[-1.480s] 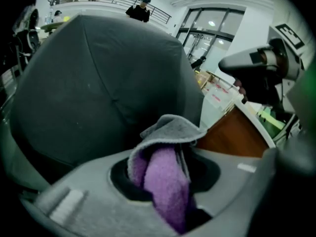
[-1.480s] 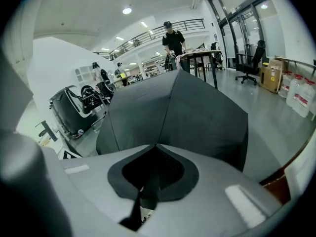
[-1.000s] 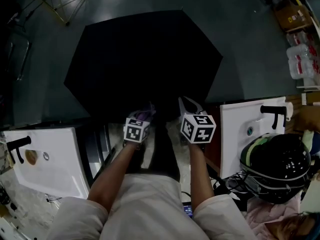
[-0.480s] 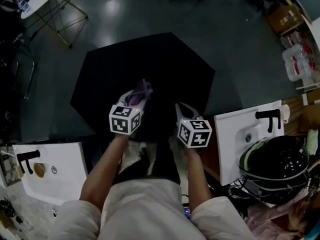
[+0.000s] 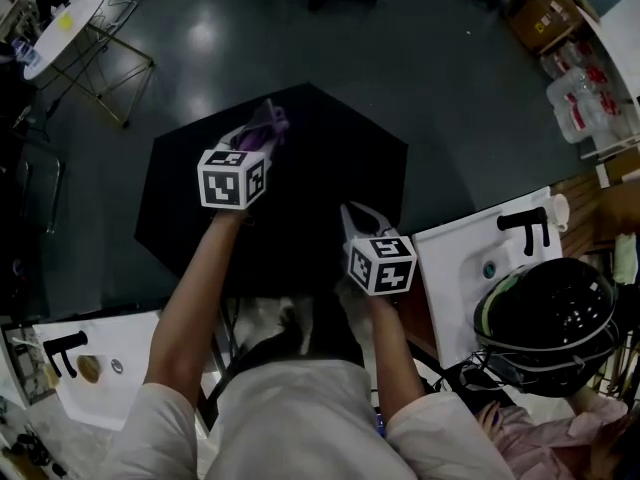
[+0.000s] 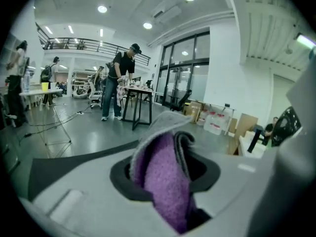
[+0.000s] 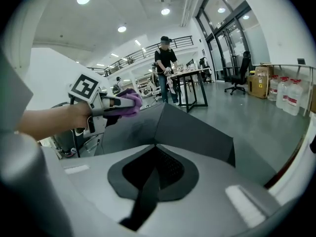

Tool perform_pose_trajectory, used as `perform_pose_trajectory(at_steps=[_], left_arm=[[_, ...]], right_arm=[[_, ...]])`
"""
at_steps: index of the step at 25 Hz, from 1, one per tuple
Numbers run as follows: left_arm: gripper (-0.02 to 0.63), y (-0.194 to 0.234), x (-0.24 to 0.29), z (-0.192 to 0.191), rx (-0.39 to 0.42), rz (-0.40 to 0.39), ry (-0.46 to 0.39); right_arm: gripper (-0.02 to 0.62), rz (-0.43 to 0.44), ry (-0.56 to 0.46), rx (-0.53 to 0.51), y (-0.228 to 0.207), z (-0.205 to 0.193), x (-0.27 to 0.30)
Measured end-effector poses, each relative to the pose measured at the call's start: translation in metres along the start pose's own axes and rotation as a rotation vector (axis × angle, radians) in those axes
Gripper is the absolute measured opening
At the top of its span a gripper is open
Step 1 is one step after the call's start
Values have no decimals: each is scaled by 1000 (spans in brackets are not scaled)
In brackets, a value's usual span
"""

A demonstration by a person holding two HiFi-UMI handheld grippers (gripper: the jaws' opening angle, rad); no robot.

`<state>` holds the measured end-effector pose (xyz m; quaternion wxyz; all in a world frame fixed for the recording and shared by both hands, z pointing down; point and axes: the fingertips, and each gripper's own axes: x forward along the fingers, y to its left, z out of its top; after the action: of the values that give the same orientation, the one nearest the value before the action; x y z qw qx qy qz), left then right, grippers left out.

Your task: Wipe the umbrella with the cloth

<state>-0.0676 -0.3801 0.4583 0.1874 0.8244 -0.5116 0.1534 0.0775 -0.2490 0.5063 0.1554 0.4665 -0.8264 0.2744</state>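
The open umbrella (image 5: 330, 163) sits on the floor (image 5: 470, 98). The left tool (image 5: 256, 133) grips the soft purple cloth (image 6: 165, 181) over it. The right tool (image 5: 358, 220) is clamped on its near edge. The umbrella looks light and springy, so it is best steadied there.

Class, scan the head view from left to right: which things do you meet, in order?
Left sink → left gripper → right gripper → right sink → helmet.
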Motion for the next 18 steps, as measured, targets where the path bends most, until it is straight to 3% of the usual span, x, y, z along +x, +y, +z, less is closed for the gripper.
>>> perform_pose_trajectory(at_steps=[5,11,18], left_arm=[[140,4,35,14,14,-8,16],[140,9,78,24,94,-23,72],[140,13,113,3,136,-34,166]], right_arm=[[6,-1,14,-1,-10,1,4],[6,-3,37,4,-27,0,11],[6,-10,59,12,-43,-2,19]])
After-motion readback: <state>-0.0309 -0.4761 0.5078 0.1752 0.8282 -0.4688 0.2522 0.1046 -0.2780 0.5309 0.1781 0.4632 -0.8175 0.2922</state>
